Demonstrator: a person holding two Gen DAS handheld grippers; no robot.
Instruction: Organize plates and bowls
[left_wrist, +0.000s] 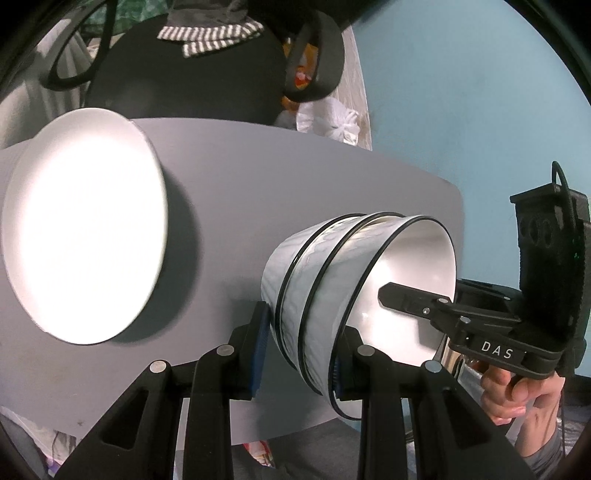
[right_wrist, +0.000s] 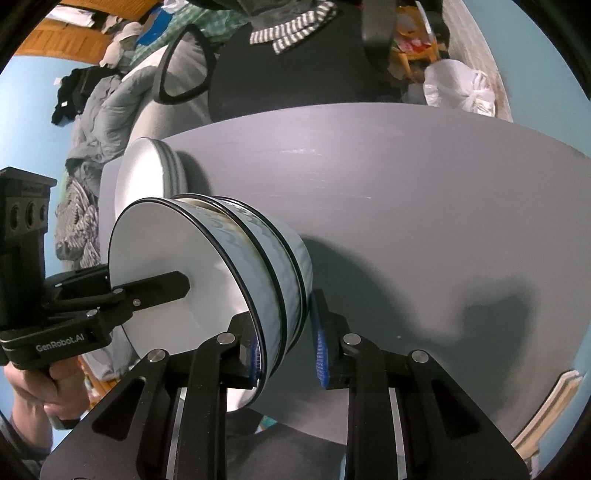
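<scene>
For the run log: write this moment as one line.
bowl stack: three nested, gripped on opposite rims | left gripper: shut | right gripper: shut | plates: on table

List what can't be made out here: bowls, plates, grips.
- Lower bowls' insides: nested in the bowl stack, both views.
- Plate count: left wrist shows only the glare-washed top of the plate stack; right wrist shows blurred rim edges.
- Underside of the bowl stack: turned from both cameras.
- Table near edge: blocked by the left gripper and right gripper.
</scene>
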